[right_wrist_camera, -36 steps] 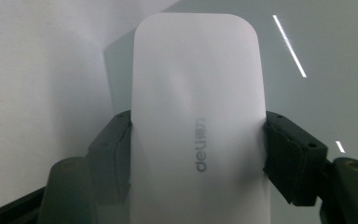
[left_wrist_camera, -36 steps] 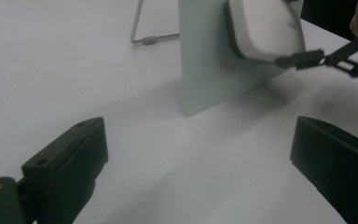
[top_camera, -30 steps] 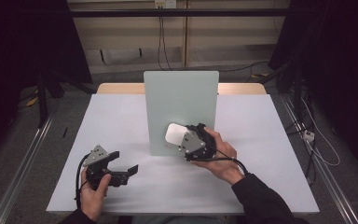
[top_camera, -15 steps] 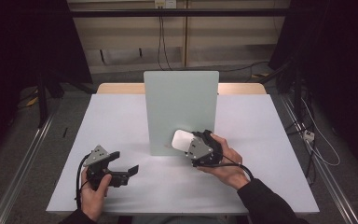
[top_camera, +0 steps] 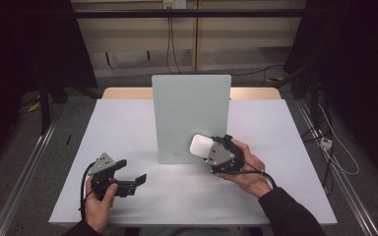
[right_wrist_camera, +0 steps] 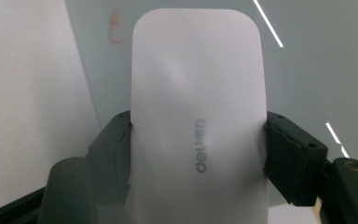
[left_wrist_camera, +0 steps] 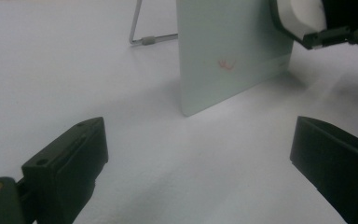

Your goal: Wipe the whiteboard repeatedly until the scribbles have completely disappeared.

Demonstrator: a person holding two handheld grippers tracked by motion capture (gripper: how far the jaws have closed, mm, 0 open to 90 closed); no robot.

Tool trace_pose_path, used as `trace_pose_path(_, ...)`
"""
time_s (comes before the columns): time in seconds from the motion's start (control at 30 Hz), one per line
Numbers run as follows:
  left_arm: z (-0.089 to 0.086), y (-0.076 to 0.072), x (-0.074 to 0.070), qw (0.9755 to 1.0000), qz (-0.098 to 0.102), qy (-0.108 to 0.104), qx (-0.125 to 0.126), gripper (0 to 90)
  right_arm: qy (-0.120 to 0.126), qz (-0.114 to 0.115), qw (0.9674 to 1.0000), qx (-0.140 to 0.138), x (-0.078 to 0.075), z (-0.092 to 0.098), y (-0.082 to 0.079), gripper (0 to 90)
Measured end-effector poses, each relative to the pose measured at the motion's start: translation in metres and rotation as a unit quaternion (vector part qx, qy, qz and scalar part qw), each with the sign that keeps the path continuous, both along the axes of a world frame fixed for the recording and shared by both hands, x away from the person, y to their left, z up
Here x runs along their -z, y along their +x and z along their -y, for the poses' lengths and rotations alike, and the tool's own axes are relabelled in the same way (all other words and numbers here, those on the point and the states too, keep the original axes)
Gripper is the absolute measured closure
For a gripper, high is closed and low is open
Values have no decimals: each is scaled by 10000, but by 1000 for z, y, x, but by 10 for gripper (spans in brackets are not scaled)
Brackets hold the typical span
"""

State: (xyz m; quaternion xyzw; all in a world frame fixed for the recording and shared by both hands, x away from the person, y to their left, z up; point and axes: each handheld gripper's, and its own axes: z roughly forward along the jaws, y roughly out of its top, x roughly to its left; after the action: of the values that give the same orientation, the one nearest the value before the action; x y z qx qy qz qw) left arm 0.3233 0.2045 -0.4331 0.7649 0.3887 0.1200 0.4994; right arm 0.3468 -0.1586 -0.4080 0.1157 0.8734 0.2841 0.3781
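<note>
While the pale green board [top_camera: 191,118] stands upright in the middle of the white table [top_camera: 128,123], I judge the work in hand to be wiping the small red mark [left_wrist_camera: 225,64] low on its face. That mark lies just left of and slightly below the white eraser [top_camera: 199,145], which my right gripper [top_camera: 215,150] clamps by its long sides; the eraser's long axis runs straight out along the jaws toward the board, its face close to the surface, though I cannot tell whether it touches. My right hand is far nearer the mark. My left gripper [top_camera: 137,179] rests on the table well apart, jaws spread wide and empty. I count one board, one eraser, one red mark.
</note>
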Motion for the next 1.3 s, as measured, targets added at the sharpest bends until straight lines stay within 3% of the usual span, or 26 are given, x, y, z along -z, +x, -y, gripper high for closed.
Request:
trace_pose_path(0.27,-1,0,1,10000,-25,-19,7,40,291,347,9983,358,-31,19,10,316)
trace_pose_path(0.47,-1,1,0,10000,-4,9,-13,40,283,319,9987,274,-21,15,7,316)
trace_pose_path(0.57,-1,1,1,10000,-29,26,-8,41,263,154,9995,125,-9,10,4,316)
trace_pose_path(0.93,0,1,1,10000,-23,50,27,41,-210,-279,9988,-330,26,-16,-6,316)
trace_pose_path(1.07,-1,1,1,10000,-56,30,39,41,-139,-304,9989,-338,22,-18,-4,316)
trace_pose_path(1.3,0,1,1,10000,-45,30,19,40,20,-148,9995,-283,5,-25,4,316)
